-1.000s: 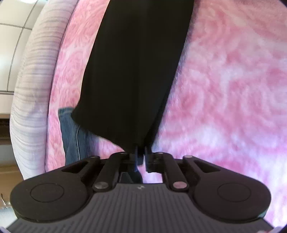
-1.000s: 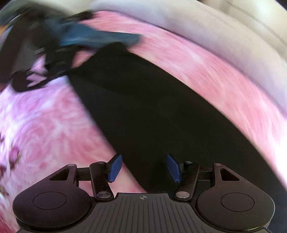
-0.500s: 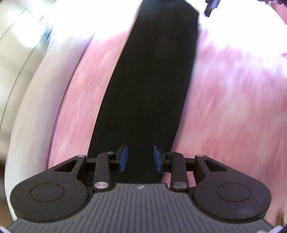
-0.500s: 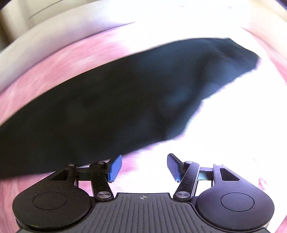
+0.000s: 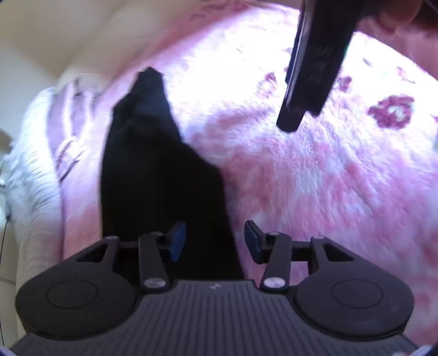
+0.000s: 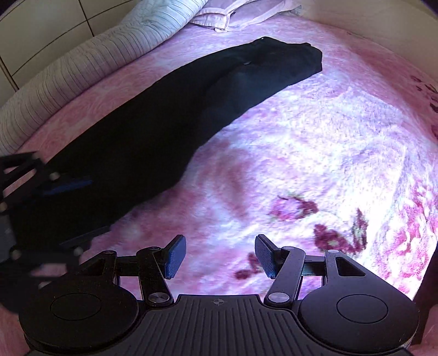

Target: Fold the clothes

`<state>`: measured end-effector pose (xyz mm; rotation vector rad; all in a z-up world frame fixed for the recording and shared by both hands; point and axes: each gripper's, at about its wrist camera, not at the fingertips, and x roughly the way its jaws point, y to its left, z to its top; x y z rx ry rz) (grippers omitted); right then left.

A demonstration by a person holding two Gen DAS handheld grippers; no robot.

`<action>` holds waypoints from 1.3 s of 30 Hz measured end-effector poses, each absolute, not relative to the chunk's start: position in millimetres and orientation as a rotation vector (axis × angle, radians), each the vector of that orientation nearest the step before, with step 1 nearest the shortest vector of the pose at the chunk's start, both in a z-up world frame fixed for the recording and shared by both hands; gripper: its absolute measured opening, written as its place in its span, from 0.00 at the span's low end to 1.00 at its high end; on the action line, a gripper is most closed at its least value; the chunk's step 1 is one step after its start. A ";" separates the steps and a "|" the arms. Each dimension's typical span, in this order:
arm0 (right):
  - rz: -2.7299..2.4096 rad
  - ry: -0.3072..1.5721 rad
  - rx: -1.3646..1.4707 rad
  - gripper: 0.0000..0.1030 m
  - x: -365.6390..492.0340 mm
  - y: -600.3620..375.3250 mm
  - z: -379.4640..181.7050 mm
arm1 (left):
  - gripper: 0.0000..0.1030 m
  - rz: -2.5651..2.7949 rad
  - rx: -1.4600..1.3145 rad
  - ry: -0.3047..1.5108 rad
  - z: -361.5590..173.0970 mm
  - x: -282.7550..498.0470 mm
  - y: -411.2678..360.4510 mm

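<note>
Black trousers lie stretched out lengthwise on a pink fluffy blanket. In the right wrist view the trousers run from the lower left to the waist end at the upper right. My left gripper is open just above the leg end, its left blue pad over the cloth and nothing between the fingers. My right gripper is open over bare blanket, to the right of the trousers. The right gripper hangs edge-on at the top right of the left wrist view, held by a hand.
A striped white quilt borders the blanket behind the trousers. A folded pale cloth lies beyond the waist end. Dark red flower prints mark the blanket at the right. A tiled wall stands behind the bed.
My left gripper was shut on the hanging trousers a second ago; it has let go and opened. The trousers now lie flat. Both grippers have swung round, and the right one stayed open.
</note>
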<state>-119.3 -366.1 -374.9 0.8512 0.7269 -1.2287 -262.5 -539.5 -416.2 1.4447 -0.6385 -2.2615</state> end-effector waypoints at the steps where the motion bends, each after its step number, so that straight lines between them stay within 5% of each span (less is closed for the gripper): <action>1: -1.232 0.729 0.846 0.58 -123.8 -363.7 -376.9 | 0.42 -2.257 1.467 -0.658 -424.2 -269.0 -543.3; 3: -1.250 0.728 0.838 0.58 -133.8 -358.7 -379.9 | 0.41 -2.245 1.498 -0.706 -436.4 -278.1 -550.3; 6: -1.276 0.718 0.828 0.58 -147.3 -350.3 -381.4 | 0.02 -2.249 1.507 -0.665 -430.3 -281.7 -564.3; 14: -1.206 0.605 0.832 0.58 -121.8 -341.8 -379.4 | 0.01 -2.334 1.294 0.027 -345.3 -236.7 -658.9; 22: -1.144 0.404 0.869 0.72 -60.2 -385.7 -388.9 | 0.01 -2.334 1.237 0.332 -333.9 -213.8 -730.5; 39: -1.463 0.458 0.721 0.74 -38.4 -467.1 -415.0 | 0.01 -2.449 1.135 0.210 -324.9 -209.4 -716.1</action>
